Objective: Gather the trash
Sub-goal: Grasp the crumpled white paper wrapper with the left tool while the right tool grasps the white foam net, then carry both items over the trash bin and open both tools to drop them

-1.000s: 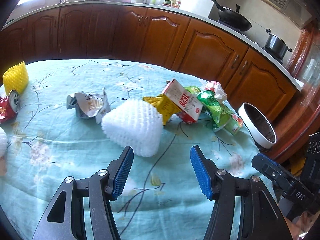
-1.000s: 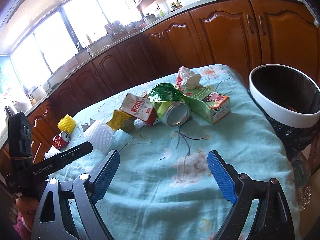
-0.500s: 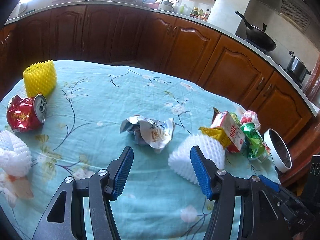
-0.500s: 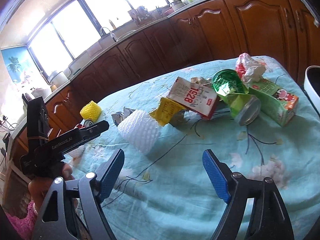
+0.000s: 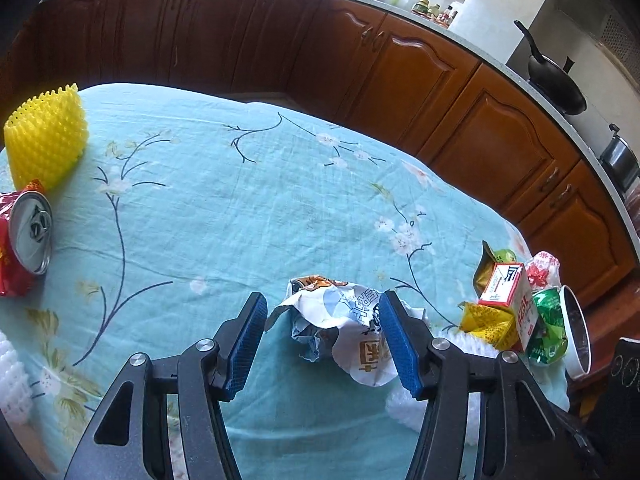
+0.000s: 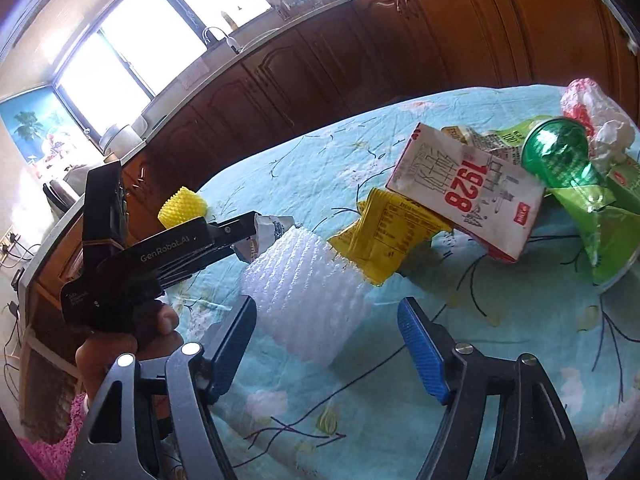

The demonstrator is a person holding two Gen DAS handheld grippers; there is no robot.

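Crumpled wrapper (image 5: 340,328) sits between your open left gripper (image 5: 322,338) pads, so close squarely across its bulk before lifting.

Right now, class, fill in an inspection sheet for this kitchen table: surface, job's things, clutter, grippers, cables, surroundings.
Surface: teal floral tablecloth, wrinkled.
Job's things: crumpled wrapper; white foam net; yellow packet; 1928 carton; green bag; red can on its side; yellow foam net; trash bin at table edge.
Clutter: nothing seen beyond the trash.
Grippers: left gripper open, fingers either side of the wrapper; right gripper open, at the white net.
Cables: wall cables.
Surroundings: wooden cabinets, wok, window.
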